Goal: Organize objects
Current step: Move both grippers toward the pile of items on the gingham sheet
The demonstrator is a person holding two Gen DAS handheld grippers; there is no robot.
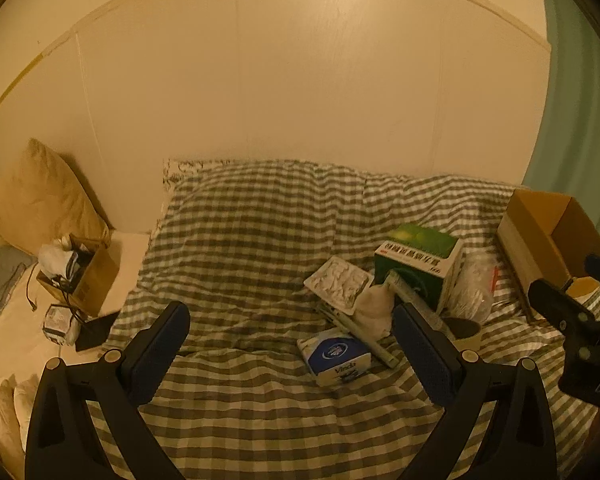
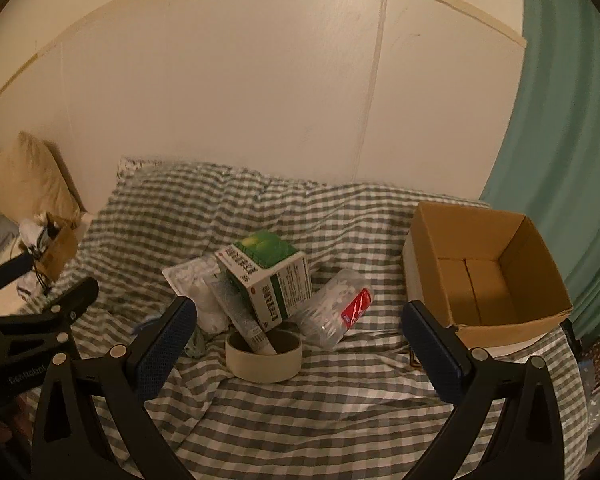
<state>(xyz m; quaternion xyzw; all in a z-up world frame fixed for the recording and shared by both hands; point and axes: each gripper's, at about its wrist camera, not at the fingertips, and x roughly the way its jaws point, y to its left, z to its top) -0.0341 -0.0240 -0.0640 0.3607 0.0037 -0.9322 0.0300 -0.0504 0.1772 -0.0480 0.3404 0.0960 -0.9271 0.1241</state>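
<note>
Both of my grippers are hanging over the checkered bedspread (image 1: 260, 220) right now, and neither has anything in it. My left gripper (image 1: 296, 344) is spread wide, fingers not touching a thing; the Vinda tissue pack (image 1: 334, 356) lies on the cover between them, a bit further out. My right gripper (image 2: 300, 348) is just as wide and also bare, with the tape roll (image 2: 264, 358) sitting out ahead between its fingers.

The clutter is all bunched mid-bed: a green medicine box (image 2: 266, 276) tipped over a long tube (image 2: 240, 312) whose end drops inside the tape roll, a blister pack (image 1: 338, 284), a white cloth wad (image 1: 376, 308), and a clear cotton swab tub (image 2: 336, 308) lying on its side. The open cardboard box (image 2: 484, 276) sits to the right of the pile.
</note>
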